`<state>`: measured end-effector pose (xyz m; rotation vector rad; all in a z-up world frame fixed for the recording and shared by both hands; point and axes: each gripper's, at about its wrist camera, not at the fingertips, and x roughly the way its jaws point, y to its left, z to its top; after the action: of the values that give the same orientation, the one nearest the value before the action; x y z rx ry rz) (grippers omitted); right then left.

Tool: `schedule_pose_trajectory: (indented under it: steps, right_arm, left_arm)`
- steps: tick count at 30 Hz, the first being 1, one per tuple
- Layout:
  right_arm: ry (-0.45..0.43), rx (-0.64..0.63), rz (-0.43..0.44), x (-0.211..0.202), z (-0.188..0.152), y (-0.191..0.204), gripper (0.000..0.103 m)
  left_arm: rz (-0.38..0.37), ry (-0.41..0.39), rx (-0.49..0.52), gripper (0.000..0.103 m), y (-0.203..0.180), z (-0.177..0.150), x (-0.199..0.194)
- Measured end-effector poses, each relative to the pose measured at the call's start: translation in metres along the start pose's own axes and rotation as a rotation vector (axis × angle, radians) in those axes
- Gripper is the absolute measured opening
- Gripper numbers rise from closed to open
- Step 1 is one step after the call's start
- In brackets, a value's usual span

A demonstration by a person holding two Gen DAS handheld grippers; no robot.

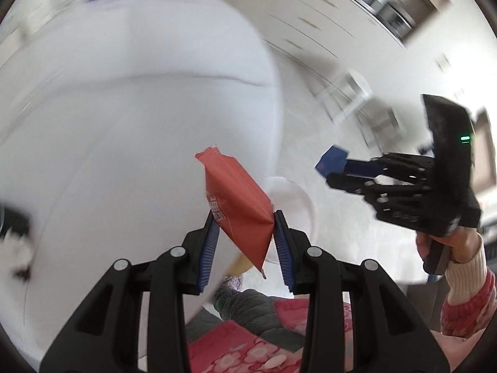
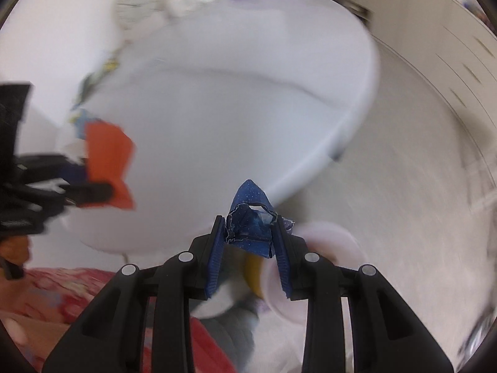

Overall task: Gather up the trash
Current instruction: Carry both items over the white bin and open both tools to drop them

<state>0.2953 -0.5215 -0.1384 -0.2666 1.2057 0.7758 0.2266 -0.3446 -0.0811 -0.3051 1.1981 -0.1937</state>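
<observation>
White and blurred, the round worktop (image 1: 130,118) fills the background behind both your tools. Your left tool (image 1: 243,227) clamps an orange-red snack wrapper (image 1: 236,199) between its blue pads, the wrapper sticking up above the worktop's edge. Your right tool (image 2: 251,233) is clenched on a crumpled blue wrapper (image 2: 250,217), held beyond the worktop rim over the pale floor (image 2: 419,186). Below it sits what may be a white bin (image 2: 329,242), too smeared to tell.
</observation>
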Motion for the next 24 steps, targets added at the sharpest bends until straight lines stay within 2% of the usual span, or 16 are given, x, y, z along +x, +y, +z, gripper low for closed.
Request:
schedule_pose_trajectory:
  steps: [3, 5, 7, 12, 18, 22, 24]
  right_arm:
    - [0.042, 0.066, -0.02, 0.011, -0.028, -0.033, 0.035]
    - [0.059, 0.103, 0.003, 0.019, -0.04, -0.046, 0.043]
    - [0.062, 0.152, 0.042, 0.025, -0.049, -0.058, 0.066]
    - [0.024, 0.246, 0.01, 0.015, -0.065, -0.081, 0.085]
    - [0.014, 0.298, -0.047, 0.002, -0.083, -0.107, 0.088]
    - [-0.005, 0.333, -0.055, -0.008, -0.096, -0.119, 0.088]
    - [-0.012, 0.348, -0.056, -0.01, -0.1, -0.121, 0.089]
  left_arm:
    - [-0.033, 0.034, 0.071, 0.035, -0.035, 0.004, 0.018]
    - [-0.033, 0.057, 0.093, 0.035, -0.046, 0.005, 0.026]
    - [-0.031, 0.08, 0.112, 0.035, -0.059, 0.008, 0.035]
    - [-0.034, 0.128, 0.126, 0.035, -0.077, 0.007, 0.05]
    - [-0.035, 0.183, 0.181, 0.035, -0.096, -0.001, 0.067]
    - [-0.03, 0.233, 0.224, 0.035, -0.104, -0.003, 0.084]
    - [-0.008, 0.26, 0.234, 0.042, -0.106, -0.003, 0.093]
